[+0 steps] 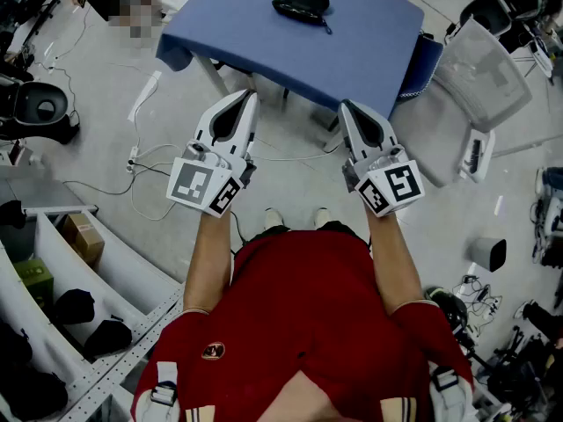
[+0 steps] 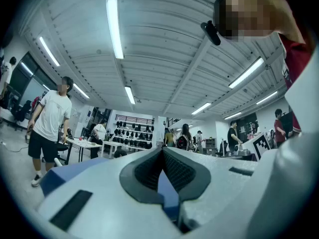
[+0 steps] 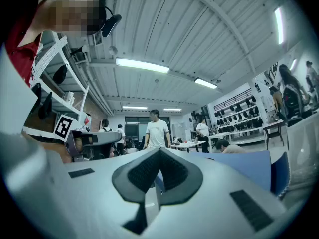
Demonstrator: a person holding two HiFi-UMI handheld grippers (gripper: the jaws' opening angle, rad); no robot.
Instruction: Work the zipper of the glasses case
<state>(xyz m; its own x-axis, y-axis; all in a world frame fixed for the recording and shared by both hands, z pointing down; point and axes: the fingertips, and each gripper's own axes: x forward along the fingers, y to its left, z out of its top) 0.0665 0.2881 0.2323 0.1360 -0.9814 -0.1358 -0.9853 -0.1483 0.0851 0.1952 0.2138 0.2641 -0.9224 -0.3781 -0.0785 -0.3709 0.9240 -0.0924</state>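
A black glasses case (image 1: pixel 302 3) lies on the blue table (image 1: pixel 255 33) at the far side, its lid partly raised and a zipper pull trailing to the right. My left gripper (image 1: pixel 251 98) and right gripper (image 1: pixel 346 109) are held side by side short of the table's near edge, well away from the case. Both are shut with nothing between the jaws. In the left gripper view the left gripper (image 2: pixel 162 151) points level into the room, with a strip of the blue table (image 2: pixel 62 171) at the left. The right gripper (image 3: pixel 159 152) does likewise in its own view, the blue table (image 3: pixel 249 166) at its right.
A grey mesh chair (image 1: pixel 479 82) stands right of the table. Cables (image 1: pixel 141 161) run over the floor at the left, near white shelving (image 1: pixel 88 280) with boxes and dark objects. Several people stand at distant tables, one person (image 2: pixel 49 126) and another person (image 3: pixel 157 130) among them.
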